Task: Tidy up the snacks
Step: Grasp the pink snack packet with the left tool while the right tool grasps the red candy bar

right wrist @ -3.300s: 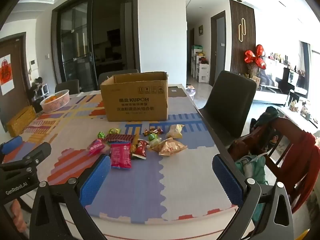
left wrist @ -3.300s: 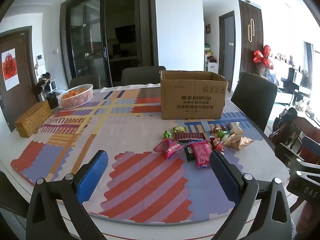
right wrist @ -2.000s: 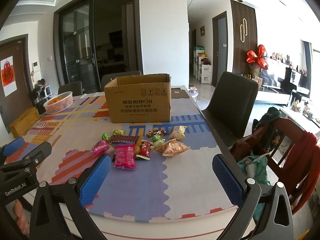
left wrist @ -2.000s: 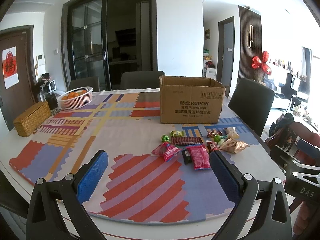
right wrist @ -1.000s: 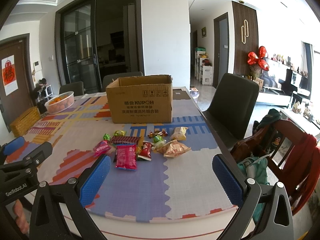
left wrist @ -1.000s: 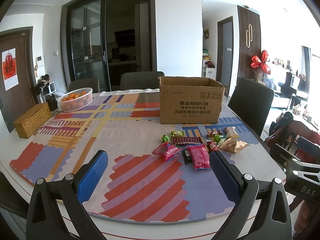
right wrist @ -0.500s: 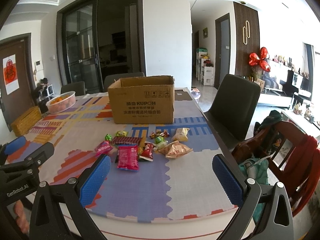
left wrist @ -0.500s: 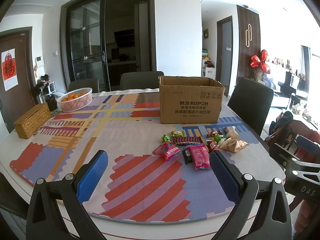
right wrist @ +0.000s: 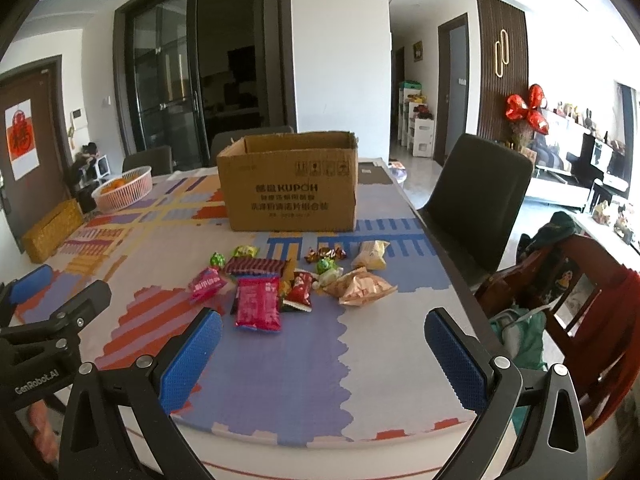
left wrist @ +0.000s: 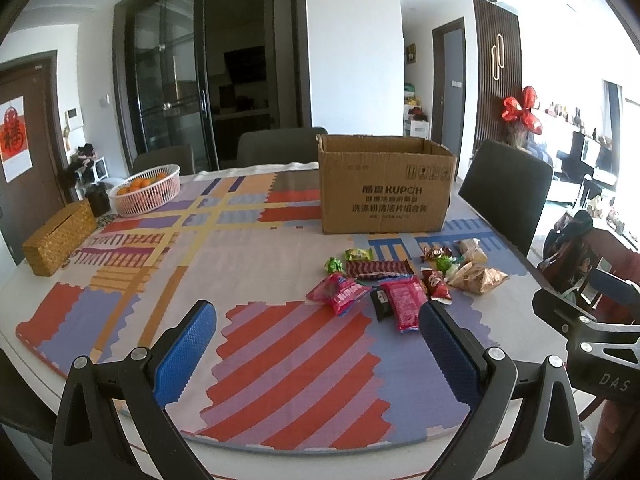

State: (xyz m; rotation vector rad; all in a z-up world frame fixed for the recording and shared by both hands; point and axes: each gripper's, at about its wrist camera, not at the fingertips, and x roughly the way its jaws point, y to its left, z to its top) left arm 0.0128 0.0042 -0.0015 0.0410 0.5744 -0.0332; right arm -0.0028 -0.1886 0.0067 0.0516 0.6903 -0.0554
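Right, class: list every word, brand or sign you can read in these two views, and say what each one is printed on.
"KUPOH": front of the cardboard box; the Chinese lines beside and under it are too blurred to read.
"GenRobot.AI": body of the left hand-held gripper.
"DAS": body of the right hand-held gripper.
Red poster on the door: one character, unreadable.
Snack packets: print too small.

One cardboard box (left wrist: 386, 186), one fruit basket (left wrist: 146, 190), one woven box (left wrist: 59, 237), roughly eleven snack packets (right wrist: 296, 278).
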